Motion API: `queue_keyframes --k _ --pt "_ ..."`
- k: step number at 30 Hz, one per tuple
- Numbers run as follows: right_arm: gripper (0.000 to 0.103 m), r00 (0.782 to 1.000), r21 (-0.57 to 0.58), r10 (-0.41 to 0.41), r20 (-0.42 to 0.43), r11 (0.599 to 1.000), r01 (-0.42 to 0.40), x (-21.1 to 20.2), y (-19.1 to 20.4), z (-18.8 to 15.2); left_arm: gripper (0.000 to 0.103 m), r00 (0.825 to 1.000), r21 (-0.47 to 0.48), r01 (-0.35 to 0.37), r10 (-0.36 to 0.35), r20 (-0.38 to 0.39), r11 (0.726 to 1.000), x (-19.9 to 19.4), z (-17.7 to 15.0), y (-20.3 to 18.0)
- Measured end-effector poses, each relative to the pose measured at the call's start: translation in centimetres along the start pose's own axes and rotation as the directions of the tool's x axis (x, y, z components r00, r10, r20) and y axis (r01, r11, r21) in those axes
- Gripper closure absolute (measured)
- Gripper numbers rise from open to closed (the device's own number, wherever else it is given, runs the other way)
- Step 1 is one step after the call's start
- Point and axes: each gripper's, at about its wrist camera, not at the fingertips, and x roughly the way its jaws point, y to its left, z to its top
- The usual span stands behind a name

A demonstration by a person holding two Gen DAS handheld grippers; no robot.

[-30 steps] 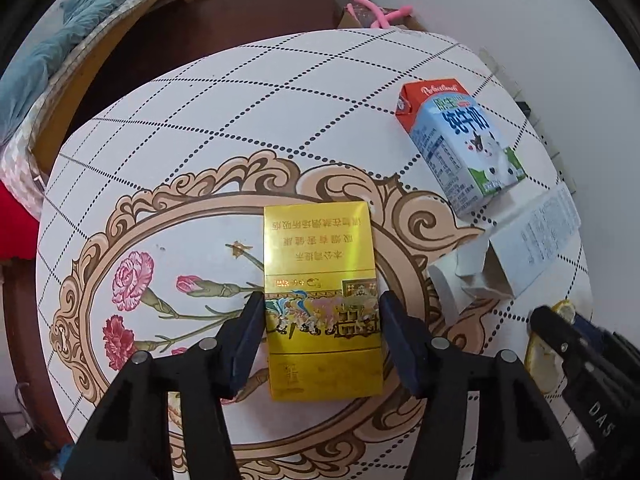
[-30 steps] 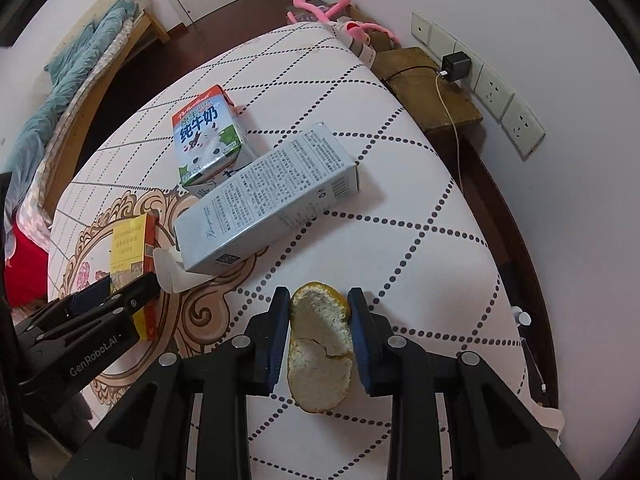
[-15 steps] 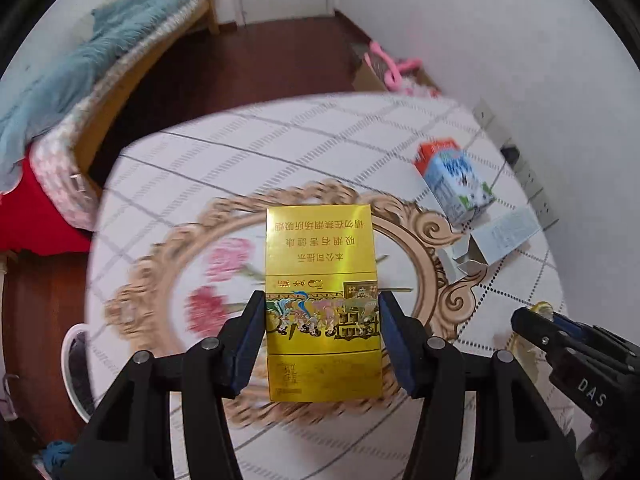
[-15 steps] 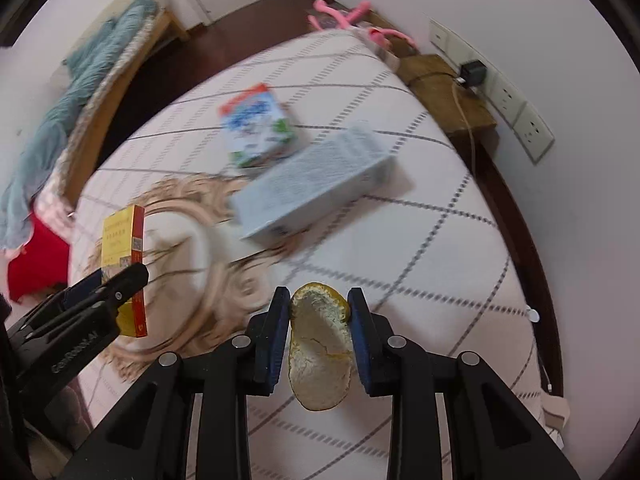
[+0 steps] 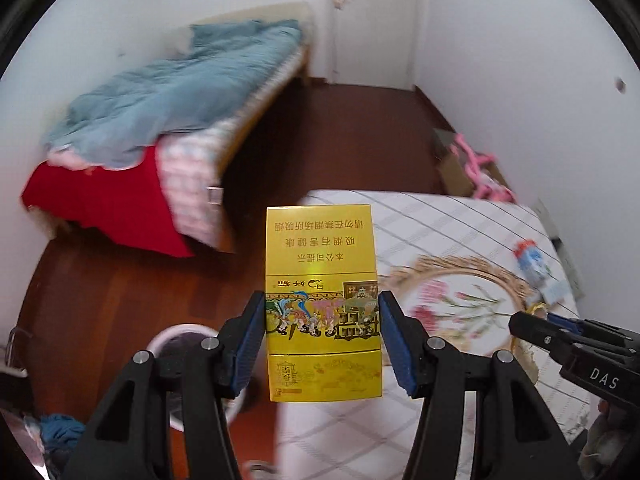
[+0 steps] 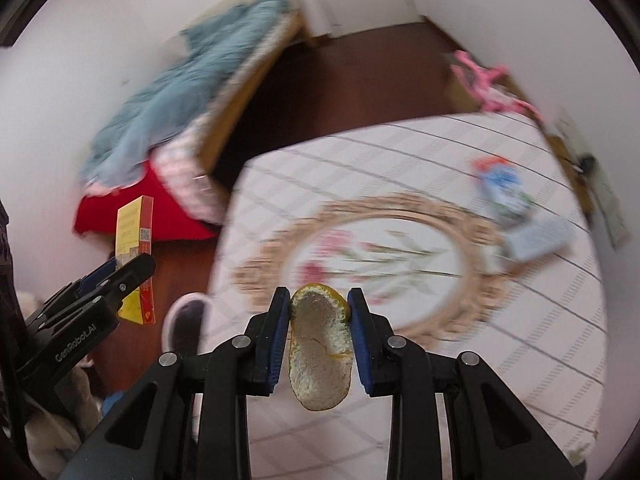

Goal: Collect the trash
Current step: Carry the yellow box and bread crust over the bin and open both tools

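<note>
Left gripper [image 5: 322,322]: jaws spread to the width of a yellow cigarette pack [image 5: 322,300] and clamped on its two long edges, blue pads flat against the sides. Pack is upright in the left wrist view, printed face to the camera, text upside down. It is in the air, off the table [image 5: 460,216], over the table's left edge, with dark wood floor [image 5: 360,128] behind it.

Right gripper [image 6: 319,320]: jaws narrowly apart, pinching a piece of orange peel [image 6: 320,350] between the pads. Pale pith side faces the camera, orange rim at the top. Peel hangs below the fingertips, clear of the tablecloth.

Still on the table, far right side: a blue-and-white milk carton [image 6: 502,184] and a grey box [image 6: 540,238] just beside it; both blurred, so whether they touch cannot be told.

On the floor left of the table, a white-rimmed bin [image 5: 184,344] shows below the left gripper, partly hidden by its fingers. Bed with blue blanket [image 5: 180,88] beyond.
</note>
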Motion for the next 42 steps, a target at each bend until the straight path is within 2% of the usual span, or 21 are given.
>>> queue_keyframes --k 3,6,8,12,17,19,24,25,26,27,29,31,32,33,35,36,38,42 --pt "0.072 0.997 -0.062 0.062 -0.039 0.996 -0.065 2.6 6.2 0.1 0.051 0.999 -0.055 -0.045 0.045 0.003 0.997 -0.5 -0.5 5.1" --pt "0.072 0.990 -0.105 0.101 -0.096 0.988 -0.111 6.2 11.3 -0.3 0.051 0.996 -0.131 -0.084 0.081 -0.032 0.988 0.4 -1.9 10.8" --pt "0.072 0.983 -0.132 0.117 -0.143 0.982 -0.136 9.0 14.4 -0.9 0.051 0.994 -0.176 -0.092 0.079 -0.079 0.980 2.0 -3.1 13.8" --pt "0.072 0.950 -0.170 0.122 -0.289 0.970 -0.176 17.0 20.2 -3.1 0.051 0.980 -0.275 -0.098 0.045 -0.191 0.957 6.5 -5.9 19.8" --pt "0.072 0.904 -0.202 0.069 -0.421 0.965 -0.168 25.8 24.2 -5.5 0.050 0.937 -0.391 -0.072 -0.072 -0.342 0.917 13.4 -9.7 25.2" --pt "0.072 0.886 -0.211 0.044 -0.462 0.964 -0.158 29.0 25.2 -6.2 0.050 0.922 -0.421 -0.071 -0.102 -0.375 0.904 15.1 -10.8 26.5" --pt "0.072 0.845 -0.242 -0.016 -0.534 0.961 -0.135 35.3 27.0 -7.8 0.048 0.889 -0.462 -0.113 -0.118 -0.442 0.880 18.3 -13.2 29.5" --pt "0.072 0.836 -0.243 -0.020 -0.548 0.960 -0.136 36.3 27.3 -8.0 0.034 0.883 -0.476 -0.124 -0.121 -0.453 0.871 18.9 -13.8 30.1" --pt "0.072 0.827 -0.248 -0.030 -0.561 0.960 -0.133 37.4 27.6 -8.4 0.014 0.881 -0.484 -0.134 -0.119 -0.457 0.864 19.0 -14.1 30.6" --pt "0.072 0.817 -0.256 -0.040 -0.575 0.957 -0.134 38.2 27.8 -8.7 0.007 0.878 -0.491 -0.163 -0.101 -0.467 0.856 19.1 -14.6 31.1" --pt "0.070 0.797 -0.259 -0.051 -0.602 0.956 -0.135 39.6 28.3 -9.2 0.004 0.871 -0.482 -0.217 -0.055 -0.488 0.849 19.0 -15.4 31.8" --pt "0.052 0.770 -0.277 -0.078 -0.633 0.952 -0.132 41.2 28.8 -9.9 0.004 0.864 -0.482 -0.241 -0.040 -0.503 0.842 19.0 -16.2 32.2" --pt "0.035 0.762 -0.282 -0.088 -0.642 0.951 -0.128 41.9 28.8 -10.2 0.004 0.860 -0.478 -0.254 -0.030 -0.509 0.841 19.0 -16.6 32.3" --pt "0.025 0.758 -0.284 -0.095 -0.646 0.951 -0.123 42.3 28.8 -10.4 0.004 0.859 -0.475 -0.263 -0.020 -0.512 0.840 18.9 -16.9 32.4" --pt "0.021 0.754 -0.311 -0.127 -0.644 0.944 -0.107 42.9 29.0 -10.9 0.004 0.853 -0.459 -0.292 0.012 -0.521 0.839 18.5 -17.4 32.6" --pt "0.010 0.752 -0.321 -0.137 -0.645 0.941 -0.104 42.8 29.0 -11.1 0.004 0.852 -0.450 -0.304 0.028 -0.523 0.840 18.3 -17.6 32.7" --pt "0.000 0.757 -0.338 -0.153 -0.635 0.936 -0.094 42.6 28.9 -11.3 0.004 0.850 -0.427 -0.330 0.068 -0.523 0.842 17.7 -17.8 32.5" --pt "0.000 0.781 -0.421 -0.227 -0.581 0.906 -0.050 41.1 28.9 -11.3 0.003 0.847 -0.398 -0.346 0.101 -0.522 0.850 16.9 -18.1 31.7"
